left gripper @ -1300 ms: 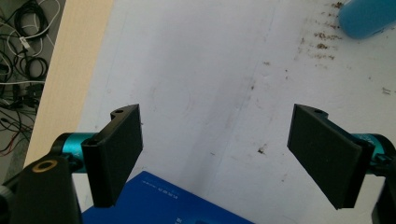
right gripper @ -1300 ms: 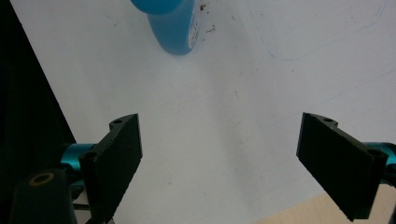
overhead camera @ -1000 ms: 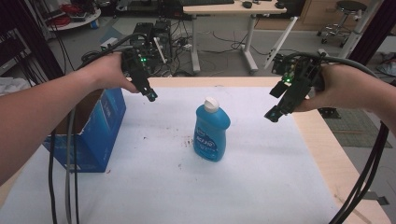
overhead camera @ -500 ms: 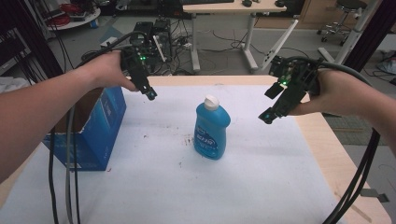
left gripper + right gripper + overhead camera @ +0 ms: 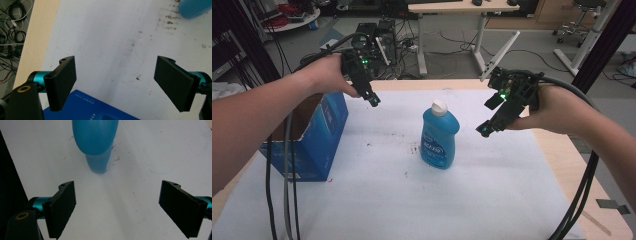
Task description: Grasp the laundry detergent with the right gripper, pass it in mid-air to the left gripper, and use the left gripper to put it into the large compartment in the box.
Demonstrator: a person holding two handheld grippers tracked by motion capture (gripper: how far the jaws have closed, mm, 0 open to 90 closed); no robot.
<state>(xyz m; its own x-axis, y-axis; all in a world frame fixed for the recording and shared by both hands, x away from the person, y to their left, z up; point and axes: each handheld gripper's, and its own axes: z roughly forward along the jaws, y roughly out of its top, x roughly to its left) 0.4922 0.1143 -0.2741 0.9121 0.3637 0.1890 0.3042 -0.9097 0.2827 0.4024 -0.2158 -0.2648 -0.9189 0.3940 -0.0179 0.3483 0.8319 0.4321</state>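
Blue dish-soap bottle [image 5: 440,134] stands upright at frame centre on the white table cover [image 5: 387,200]. Your right gripper [image 5: 486,129], jaws wide open, hovers just right of it; your left gripper [image 5: 373,99], jaws also open, hangs near the blue box [image 5: 319,137]. Square the right jaws around the bottle's body, below the cap, before closing.

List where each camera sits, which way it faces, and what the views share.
High view: above the person's side, looking forward and down on the white table; forearms, both hand-held grippers.
Left gripper view: on the left hand-held gripper, facing down at the blue box; open jaws.
Right gripper view: on the right hand-held gripper, facing the blue soap bottle; open jaws.
Shared: the bottle.
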